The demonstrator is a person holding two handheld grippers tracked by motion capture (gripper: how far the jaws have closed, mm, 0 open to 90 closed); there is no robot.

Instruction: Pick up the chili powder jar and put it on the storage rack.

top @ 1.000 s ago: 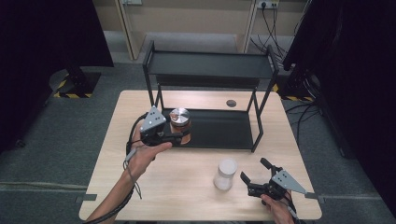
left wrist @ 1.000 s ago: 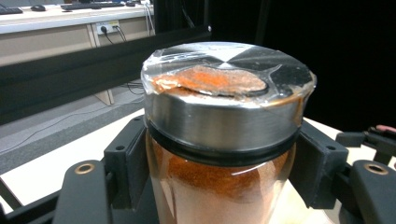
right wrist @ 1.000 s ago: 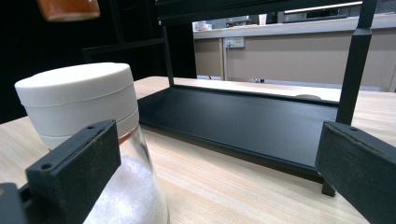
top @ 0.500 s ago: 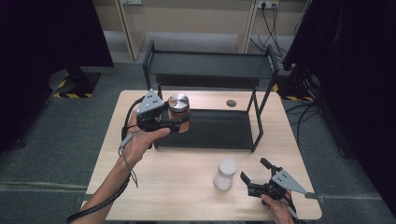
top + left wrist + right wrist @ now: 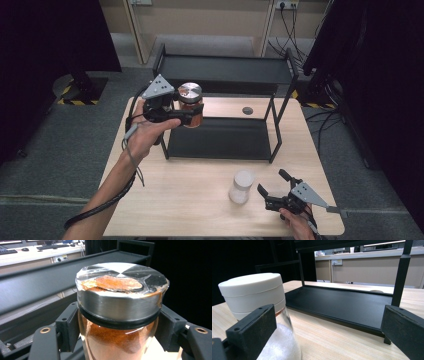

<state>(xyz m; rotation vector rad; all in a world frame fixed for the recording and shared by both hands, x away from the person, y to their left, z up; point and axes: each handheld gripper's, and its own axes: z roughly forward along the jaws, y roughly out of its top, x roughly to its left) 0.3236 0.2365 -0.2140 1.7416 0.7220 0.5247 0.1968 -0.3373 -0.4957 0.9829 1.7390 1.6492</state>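
A glass jar of orange powder [image 5: 190, 111] with a metal lid hangs in the air at the left front corner of the black two-level rack [image 5: 225, 68], near its top shelf. My left gripper [image 5: 192, 116] is shut on it. In the left gripper view both pads clamp the jar [image 5: 117, 302] just under the lid, and my left gripper [image 5: 118, 326] holds it upright. A white-lidded jar [image 5: 241, 186] of white powder stands on the table at the front. My right gripper [image 5: 271, 183] rests open just right of it. In the right gripper view that jar [image 5: 253, 293] stands by the left jaw of my right gripper [image 5: 328, 327], apart from the right jaw.
The rack's lower tray [image 5: 220, 138] lies flat on the wooden table [image 5: 190, 200] between thin black posts. A small dark round disc [image 5: 247, 110] lies on the table behind the tray. Dark curtains and cables surround the table.
My left gripper has lifted the orange jar from beside the lower tray up toward the height of the top shelf. The right gripper and the white-lidded jar have not moved.
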